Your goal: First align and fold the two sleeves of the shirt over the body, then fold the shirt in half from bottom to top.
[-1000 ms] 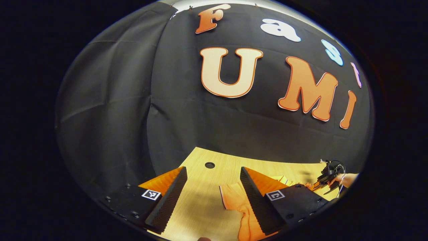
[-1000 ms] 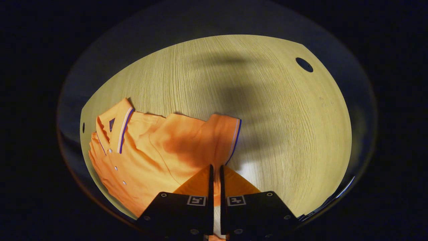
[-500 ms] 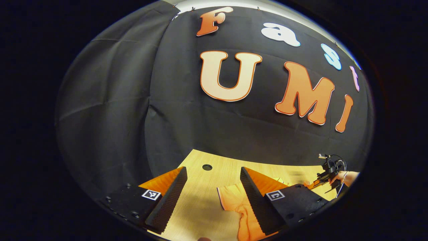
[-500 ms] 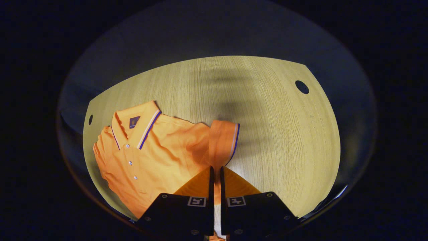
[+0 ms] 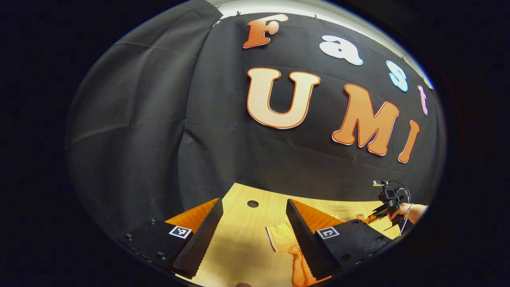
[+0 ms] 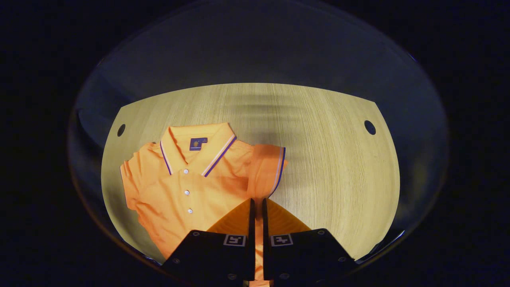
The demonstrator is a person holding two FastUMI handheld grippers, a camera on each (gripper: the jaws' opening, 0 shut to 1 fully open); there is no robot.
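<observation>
**Shirt on the counter, one sleeve pinched**

On the counter [image 6: 338, 167], the orange shirt [image 6: 187, 191] lay collar away from the camera in the right gripper view, its buttoned front up. The sleeve [image 6: 267, 167] nearest that gripper rose from the counter, its striped cuff turned toward the body. The right gripper [image 6: 257, 205] had its fingers pressed together on that sleeve's cloth. In the left gripper view, the left gripper [image 5: 253, 211] stood wide apart with nothing between its fingers, hanging above the bare counter [image 5: 239, 247], with the other sleeve [image 5: 283, 239] just beside its right finger. Two round holes [image 6: 369, 127] marked the counter's far corners. Farther off, a hand [image 5: 410, 211] held the right gripper [image 5: 384, 205].
</observation>
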